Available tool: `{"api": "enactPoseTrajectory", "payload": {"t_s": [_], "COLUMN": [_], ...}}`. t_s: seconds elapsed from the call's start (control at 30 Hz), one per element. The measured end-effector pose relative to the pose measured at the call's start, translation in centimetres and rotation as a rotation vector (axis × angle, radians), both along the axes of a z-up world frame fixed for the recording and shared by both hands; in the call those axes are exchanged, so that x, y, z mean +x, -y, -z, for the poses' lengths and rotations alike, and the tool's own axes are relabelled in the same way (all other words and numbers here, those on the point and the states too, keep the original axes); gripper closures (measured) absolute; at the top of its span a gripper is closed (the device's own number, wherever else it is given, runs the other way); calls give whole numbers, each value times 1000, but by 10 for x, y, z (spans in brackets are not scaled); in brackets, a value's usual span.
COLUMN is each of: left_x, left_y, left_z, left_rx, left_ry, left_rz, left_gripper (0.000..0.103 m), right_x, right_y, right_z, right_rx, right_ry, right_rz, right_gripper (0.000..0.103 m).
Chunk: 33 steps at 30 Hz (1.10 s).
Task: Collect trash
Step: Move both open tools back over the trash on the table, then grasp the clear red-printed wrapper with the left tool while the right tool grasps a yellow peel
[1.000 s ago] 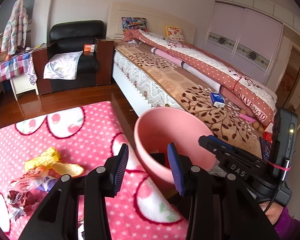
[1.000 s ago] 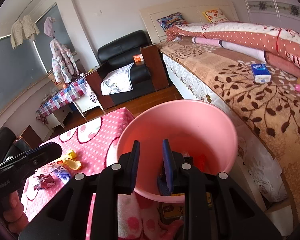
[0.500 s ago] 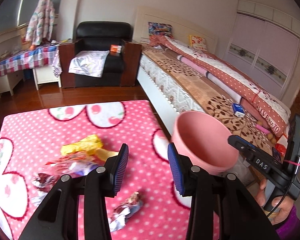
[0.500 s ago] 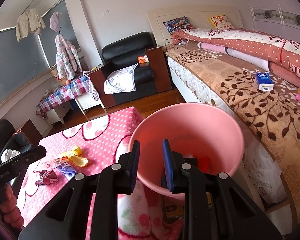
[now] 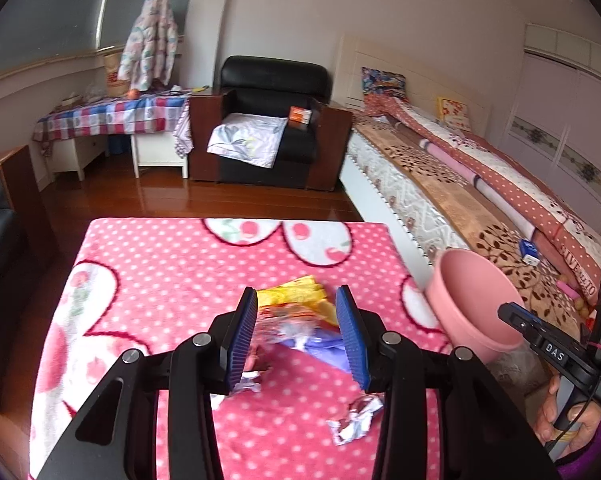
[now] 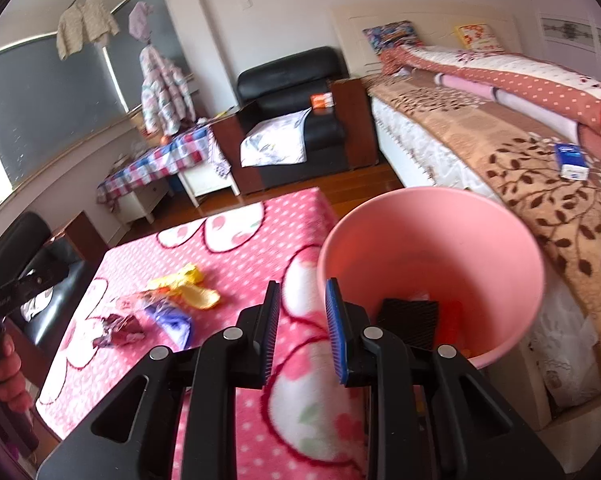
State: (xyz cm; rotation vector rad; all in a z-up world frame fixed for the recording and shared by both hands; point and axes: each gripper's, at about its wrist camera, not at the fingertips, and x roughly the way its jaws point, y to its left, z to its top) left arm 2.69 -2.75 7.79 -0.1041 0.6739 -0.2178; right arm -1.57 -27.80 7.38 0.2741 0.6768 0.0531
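Soft, even daylight fills both views, bright enough to show colours plainly, with no hard shadows on the pink polka-dot fleece cover of the desk (image 5: 172, 276). The glossy dark wooden floor (image 5: 204, 200) carries pale reflections. In the right wrist view a white glare burns at the far left edge. Both fisheye views bend walls and the bed's long lines, and black corners ring each picture. The crumpled wrappers between the fingers of the left gripper (image 5: 296, 334) are smeared by motion blur; the background looks slightly soft.
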Motion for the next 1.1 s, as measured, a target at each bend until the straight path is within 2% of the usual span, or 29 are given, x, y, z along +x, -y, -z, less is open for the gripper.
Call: {"api": "enactPoseTrajectory", "payload": {"t_s": [0.2, 0.33, 0.43, 0.5, 0.67, 0.9, 1.1], "left_x": [1, 0, -3, -4, 2, 25, 46], "left_y": [-32, -44, -41, -35, -12, 15, 26], "left_z": [5, 10, 14, 18, 31, 46, 61], "left_rx": [-2, 7, 27, 52, 130, 236, 292], "left_ry": [-17, -28, -32, -37, -53, -56, -65], "left_rz": [-67, -58, -17, 23, 142, 260, 324], "left_gripper": [63, 63, 62, 54, 49, 49, 49], "right_x": [6, 10, 12, 14, 21, 31, 48], "right_y": [-19, -28, -34, -38, -43, -47, -54], "right_z": [8, 14, 18, 22, 29, 38, 42], "right_rx": [5, 8, 7, 8, 17, 60, 96], "right_ry": [-31, -52, -66, -78, -106, -158, -186], "right_rz": [-58, -86, -104, -114, -135, -165, -190], "right_gripper": [79, 79, 79, 79, 79, 79, 79]}}
